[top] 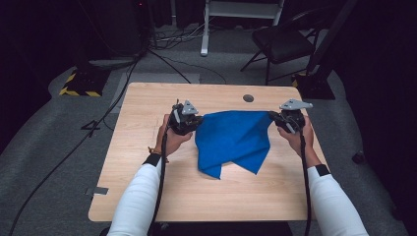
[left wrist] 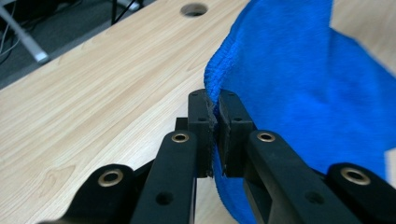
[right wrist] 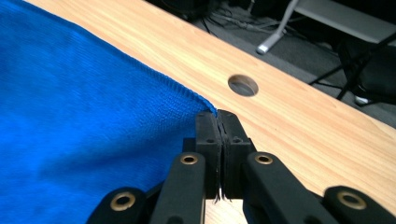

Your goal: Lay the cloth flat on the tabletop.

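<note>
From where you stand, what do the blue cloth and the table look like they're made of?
The blue cloth looks like soft knitted or microfibre fabric: fine ribbed texture, stitched hem, limp drape.

The table looks like pale wood or wood-look laminate: printed-looking grain, smooth matt surface, a round hole. Which one, I cannot tell.

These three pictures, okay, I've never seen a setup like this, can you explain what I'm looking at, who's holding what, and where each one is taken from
A person sits at a wooden table and holds a hand tool in each hand: the left gripper and the right gripper, each with two black jaws. One picture is taken from above the table. The other two come from small cameras riding on each gripper, looking along its jaws. Between them hangs a blue cloth; each gripper is shut on one of its upper corners, and its lower part rests on the table. A round hole sits near the table's far edge.
</note>
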A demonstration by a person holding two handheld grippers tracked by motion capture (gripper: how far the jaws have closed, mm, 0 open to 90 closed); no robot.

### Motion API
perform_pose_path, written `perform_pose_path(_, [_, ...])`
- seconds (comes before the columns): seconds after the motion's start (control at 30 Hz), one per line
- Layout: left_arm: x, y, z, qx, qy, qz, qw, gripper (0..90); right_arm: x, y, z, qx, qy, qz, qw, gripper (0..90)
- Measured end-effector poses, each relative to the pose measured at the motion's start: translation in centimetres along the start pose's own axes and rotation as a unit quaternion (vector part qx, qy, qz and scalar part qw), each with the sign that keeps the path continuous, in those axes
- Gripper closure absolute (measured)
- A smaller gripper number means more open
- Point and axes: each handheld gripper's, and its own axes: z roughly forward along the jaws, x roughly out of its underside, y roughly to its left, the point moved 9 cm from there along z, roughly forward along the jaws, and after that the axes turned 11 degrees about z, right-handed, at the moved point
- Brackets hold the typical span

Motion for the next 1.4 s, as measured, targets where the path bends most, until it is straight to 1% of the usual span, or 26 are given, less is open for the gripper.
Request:
perform_pose_path(0.03, [0.2,0.2,0.4,0.000,0.000,-0.003,1.0000,84.7,0.1,-0.2,0.4,0.005,0.003,0.001,1.0000,88.7])
perform_pose_path(0.07, [0.3,0.5,0.6,-0.004,0.005,-0.002,1.0000,84.7,0.3,-0.4,0.9,0.008,0.008,0.003,0.9999,88.7])
perform_pose_path(0.17, [0.9,1.0,1.6,-0.011,0.016,-0.007,0.9998,84.4,0.7,-0.6,1.9,0.014,0.017,0.006,0.9997,88.7])
perform_pose_path(0.23, [1.2,1.3,2.2,-0.013,0.020,-0.009,0.9997,84.1,0.9,-0.6,2.6,0.018,0.024,0.004,0.9996,88.7])
perform_pose_path(0.33, [1.6,1.6,3.0,-0.022,0.027,-0.010,0.9993,83.0,1.1,-0.5,3.5,0.018,0.028,0.006,0.9994,88.6])
perform_pose_path(0.4, [2.0,1.9,3.6,-0.021,0.033,-0.020,0.9990,82.7,1.2,-0.5,4.1,0.023,0.032,0.007,0.9992,88.5])
perform_pose_path(0.43, [2.2,2.1,3.8,-0.026,0.038,-0.018,0.9988,82.6,1.3,-0.6,4.5,0.025,0.034,0.005,0.9991,88.4])
perform_pose_path(0.67, [3.2,2.8,5.2,-0.035,0.065,-0.033,0.9967,82.2,1.8,-1.0,6.6,0.032,0.046,0.014,0.9983,87.5])
perform_pose_path(0.73, [3.6,3.1,5.8,-0.044,0.078,-0.038,0.9953,81.8,2.0,-1.0,7.2,0.037,0.051,0.014,0.9979,85.4])
perform_pose_path(0.77, [3.7,3.3,6.0,-0.049,0.084,-0.036,0.9946,81.6,2.1,-1.0,7.4,0.039,0.053,0.015,0.9977,84.4])
perform_pose_path(0.8, [3.7,3.4,6.2,-0.055,0.087,-0.037,0.9939,80.3,2.1,-1.0,7.6,0.042,0.054,0.017,0.9975,80.8])
perform_pose_path(0.83, [3.6,3.6,6.3,-0.060,0.087,-0.041,0.9936,78.2,2.2,-1.1,7.8,0.051,0.053,0.018,0.9971,75.5])
perform_pose_path(0.87, [3.5,3.7,6.4,-0.064,0.085,-0.048,0.9932,75.8,2.2,-1.2,8.0,0.058,0.054,0.020,0.9966,74.3])
perform_pose_path(0.9, [3.4,4.0,6.5,-0.077,0.085,-0.050,0.9921,71.8,2.2,-1.1,8.0,0.058,0.055,0.021,0.9966,72.0])
perform_pose_path(0.97, [3.5,4.2,6.5,-0.091,0.094,-0.060,0.9896,60.4,2.3,-1.2,8.1,0.067,0.054,0.023,0.9960,62.3])
perform_pose_path(1.0, [3.5,4.2,6.5,-0.097,0.095,-0.064,0.9886,53.9,2.3,-1.3,8.1,0.069,0.055,0.025,0.9958,59.7])
perform_pose_path(1.03, [3.4,4.2,6.5,-0.101,0.092,-0.065,0.9885,49.2,2.3,-1.3,8.0,0.069,0.055,0.030,0.9956,56.8])
perform_pose_path(1.1, [3.2,4.2,6.1,-0.101,0.084,-0.070,0.9889,43.8,2.4,-1.4,7.8,0.063,0.056,0.039,0.9957,55.0])
perform_pose_path(1.17, [2.7,3.9,5.6,-0.091,0.066,-0.073,0.9909,40.1,2.4,-1.3,7.4,0.055,0.052,0.046,0.9961,54.7])
perform_pose_path(1.23, [2.5,3.4,5.1,-0.084,0.065,-0.061,0.9925,37.4,2.4,-0.9,6.8,0.038,0.049,0.047,0.9969,53.9])
perform_pose_path(1.3, [2.0,2.6,4.3,-0.067,0.056,-0.047,0.9951,34.7,2.3,-0.6,5.9,0.030,0.045,0.039,0.9977,53.8])
perform_pose_path(1.33, [1.8,2.1,3.8,-0.060,0.047,-0.044,0.9961,34.5,2.3,-0.4,5.5,0.025,0.043,0.036,0.9981,53.8])
perform_pose_path(1.37, [1.6,1.6,3.3,-0.049,0.040,-0.042,0.9971,33.2,2.3,-0.2,4.9,0.016,0.041,0.036,0.9984,53.8])
perform_pose_path(1.4, [1.5,1.1,2.8,-0.044,0.034,-0.035,0.9979,32.3,2.3,0.2,4.4,0.004,0.038,0.038,0.9985,53.9])
